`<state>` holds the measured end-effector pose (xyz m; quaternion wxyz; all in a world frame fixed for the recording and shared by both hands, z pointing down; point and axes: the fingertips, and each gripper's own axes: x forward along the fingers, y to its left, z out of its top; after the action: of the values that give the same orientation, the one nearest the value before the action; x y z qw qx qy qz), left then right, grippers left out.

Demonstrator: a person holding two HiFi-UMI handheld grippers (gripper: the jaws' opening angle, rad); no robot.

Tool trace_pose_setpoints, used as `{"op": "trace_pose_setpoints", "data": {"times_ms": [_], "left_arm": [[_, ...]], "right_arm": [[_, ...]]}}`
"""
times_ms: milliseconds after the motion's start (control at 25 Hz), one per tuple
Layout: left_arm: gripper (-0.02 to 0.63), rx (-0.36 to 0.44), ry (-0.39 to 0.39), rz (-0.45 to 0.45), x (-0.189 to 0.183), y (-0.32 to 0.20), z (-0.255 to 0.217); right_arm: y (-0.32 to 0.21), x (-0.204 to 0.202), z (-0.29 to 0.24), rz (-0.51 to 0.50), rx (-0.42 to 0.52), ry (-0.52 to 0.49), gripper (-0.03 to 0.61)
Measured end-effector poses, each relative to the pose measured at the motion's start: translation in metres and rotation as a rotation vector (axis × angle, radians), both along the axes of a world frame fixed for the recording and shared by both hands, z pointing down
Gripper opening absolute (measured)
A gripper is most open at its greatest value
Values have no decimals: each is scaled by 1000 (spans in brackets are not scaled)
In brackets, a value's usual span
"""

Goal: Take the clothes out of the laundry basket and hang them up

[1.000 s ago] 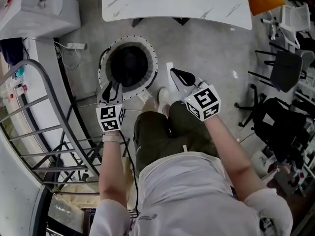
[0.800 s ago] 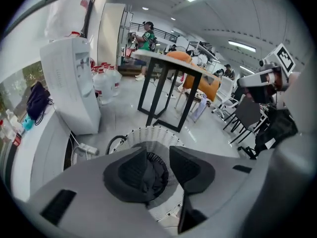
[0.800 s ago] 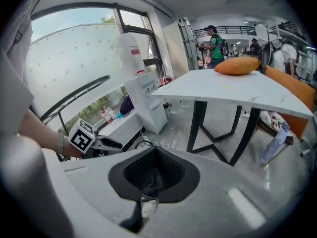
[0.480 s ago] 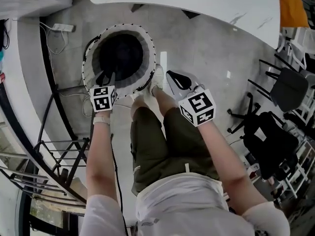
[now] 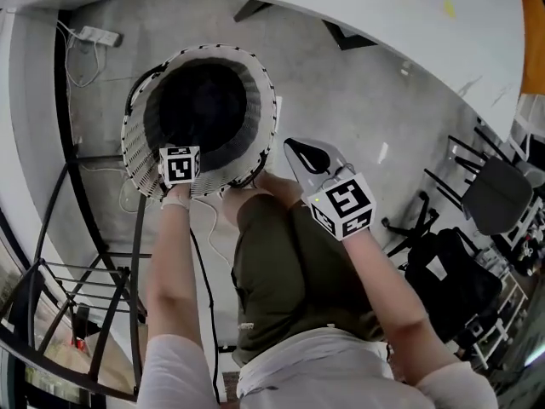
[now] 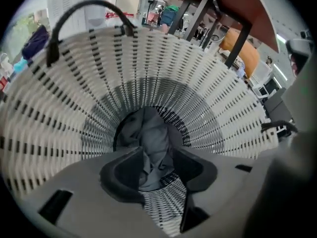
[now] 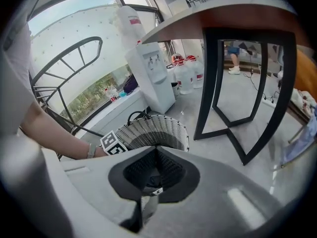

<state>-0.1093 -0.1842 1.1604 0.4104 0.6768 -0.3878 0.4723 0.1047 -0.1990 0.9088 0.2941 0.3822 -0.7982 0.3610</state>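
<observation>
A white woven laundry basket (image 5: 134, 139) with black stitching stands on the floor in front of the person's knees. In the left gripper view its wall (image 6: 208, 83) fills the picture, and a grey garment (image 6: 153, 133) lies crumpled at the bottom. My left gripper (image 6: 157, 168) reaches over the near rim and points down into the basket. Its jaws are opening; the garment shows through the gap, farther down and untouched. In the head view only its marker cube (image 5: 180, 165) is plain. My right gripper (image 5: 308, 153) hangs shut and empty above the right knee, beside the basket (image 7: 151, 130).
A white table (image 5: 400, 24) with black legs (image 7: 237, 108) stands beyond the basket. Black chairs (image 5: 498, 198) crowd the right side. A dark metal railing (image 5: 85, 279) runs along the left, with a power strip (image 5: 89, 34) on the floor. A water dispenser (image 7: 151, 68) stands by the window.
The left gripper has moved forward over the rim and into the basket, its jaws spreading. The head view has tilted closer over the basket. The right gripper stays shut by the knee.
</observation>
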Motion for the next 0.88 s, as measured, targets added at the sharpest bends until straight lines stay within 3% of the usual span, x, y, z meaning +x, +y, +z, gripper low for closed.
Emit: {"op": "trace_pose_setpoints", "data": {"times_ms": [400,560,880], "left_arm": [[179,-140,-73,91,-10,27,125],[179,-179,-73,55,-18,30,152],[179,-234,-85,88,-18,37,184]], "right_arm": [[-18,4,49,1,53,3,7],[-19,7,54,6,69,2,8],[-19,2,74,6,61,5,7]]}}
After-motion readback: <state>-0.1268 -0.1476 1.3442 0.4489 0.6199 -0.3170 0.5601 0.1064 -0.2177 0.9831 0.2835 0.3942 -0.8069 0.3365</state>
